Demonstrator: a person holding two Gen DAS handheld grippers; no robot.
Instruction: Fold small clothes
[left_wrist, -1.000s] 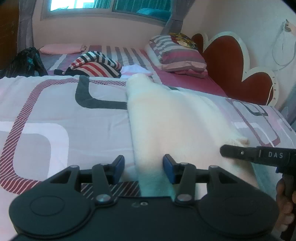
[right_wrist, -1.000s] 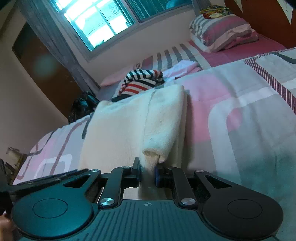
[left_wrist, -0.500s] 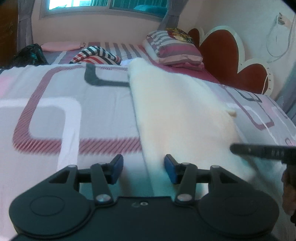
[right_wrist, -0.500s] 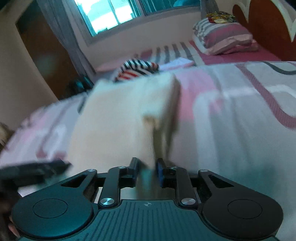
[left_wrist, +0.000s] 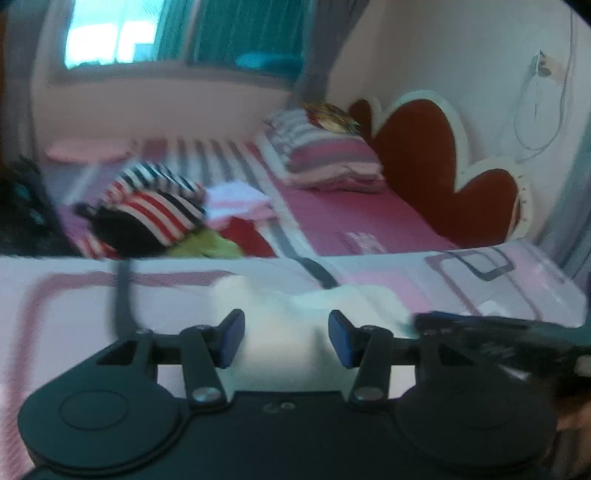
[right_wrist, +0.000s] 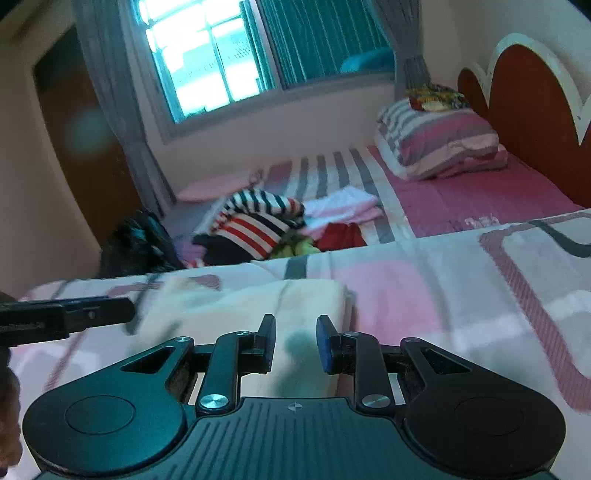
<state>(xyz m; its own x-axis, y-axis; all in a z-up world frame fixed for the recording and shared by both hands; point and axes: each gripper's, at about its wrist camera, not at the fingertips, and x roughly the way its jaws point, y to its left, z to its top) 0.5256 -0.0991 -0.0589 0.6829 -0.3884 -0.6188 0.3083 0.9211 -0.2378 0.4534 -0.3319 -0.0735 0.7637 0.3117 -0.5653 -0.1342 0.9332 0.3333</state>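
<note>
1. Currently, the cream garment (right_wrist: 258, 306) lies folded on the patterned bedspread (right_wrist: 461, 295), its far edge short of the pile of striped and coloured clothes (right_wrist: 255, 225) behind.
2. Risk, as I judge it: the soft fold could spring open or slide on the bedspread, because neither tool pins it. A dragging finger could also snag an edge and undo the shape.
3. My left gripper (left_wrist: 286, 338): jaws spread wide, holding nothing. The garment shows between the blue pads (left_wrist: 231, 338); I cannot tell whether they touch it, as this view is blurred.
4. My right gripper (right_wrist: 295, 341): jaws parted a moderate way, empty, hovering over the near right part of the garment with a shadow on the cloth between them.
5. Also in view: pillow (right_wrist: 439, 140), red headboard (left_wrist: 436, 166), window (right_wrist: 207, 62).
</note>
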